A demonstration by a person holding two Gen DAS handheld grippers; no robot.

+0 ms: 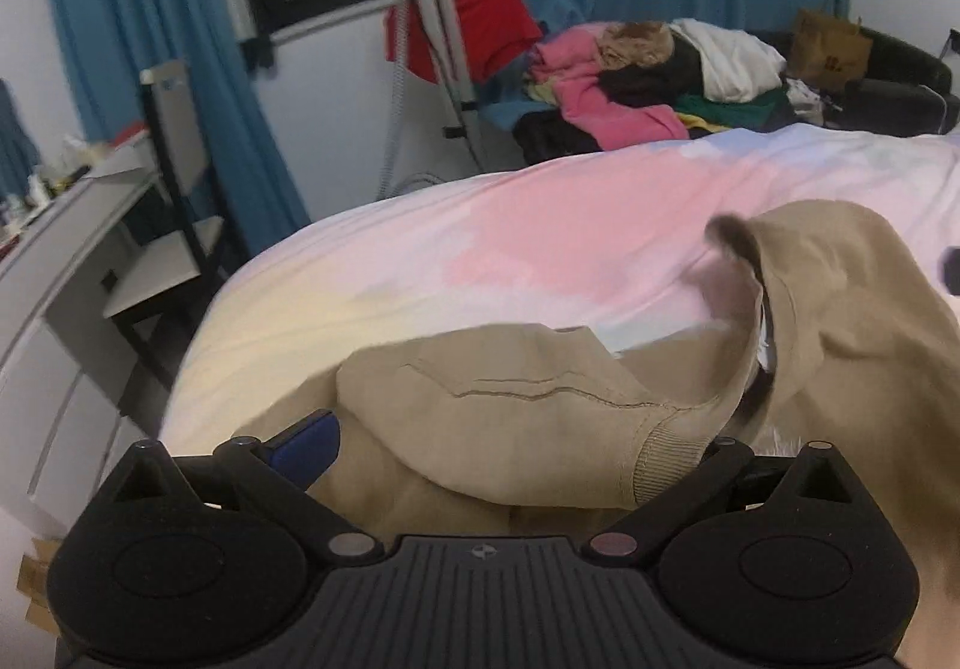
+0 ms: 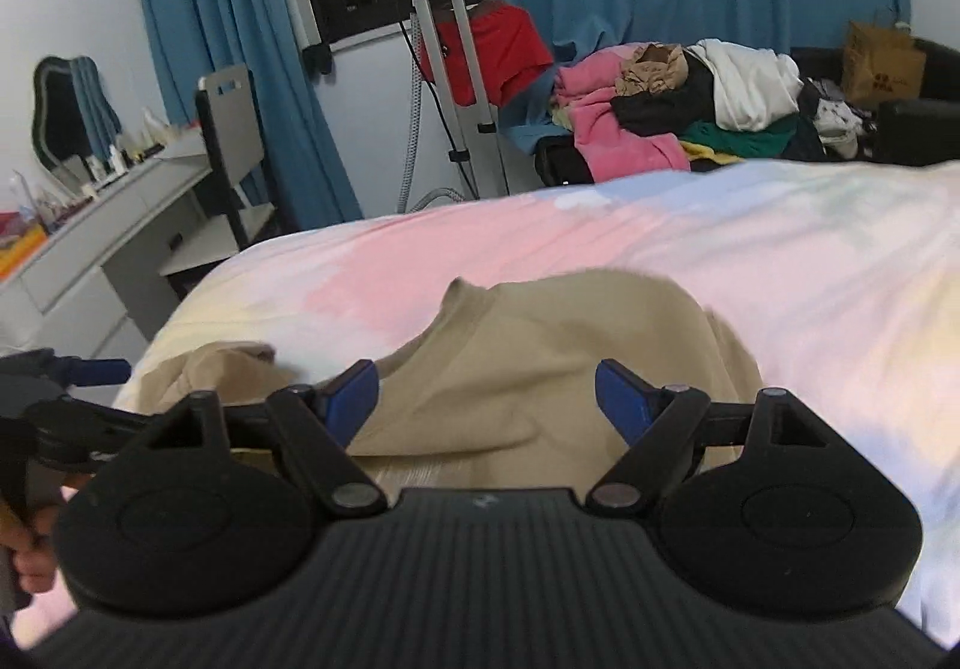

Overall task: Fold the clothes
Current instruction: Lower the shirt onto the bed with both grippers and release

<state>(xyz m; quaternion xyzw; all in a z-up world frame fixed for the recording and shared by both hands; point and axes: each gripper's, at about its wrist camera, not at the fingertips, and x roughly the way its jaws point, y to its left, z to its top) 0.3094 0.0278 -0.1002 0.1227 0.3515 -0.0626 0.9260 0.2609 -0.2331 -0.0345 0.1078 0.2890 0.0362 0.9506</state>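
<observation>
While draped across left tool (image 1: pixel 486 447), sweatshirt (image 1: pixel 516 405)

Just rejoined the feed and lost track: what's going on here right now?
A person is folding a tan sweatshirt on the pastel bed with two handheld grippers. The left gripper has a ribbed cuff of the sweatshirt draped between its spread fingers; whether it grips is unclear. The right gripper is open over the garment. More clothes are piled beyond the bed.

Matt tan knit sweatshirt (image 2: pixel 540 369) with ribbed cuff (image 1: pixel 657 462), perhaps fleece-lined, on smooth cotton-like bedsheet (image 2: pixel 660 249).
</observation>
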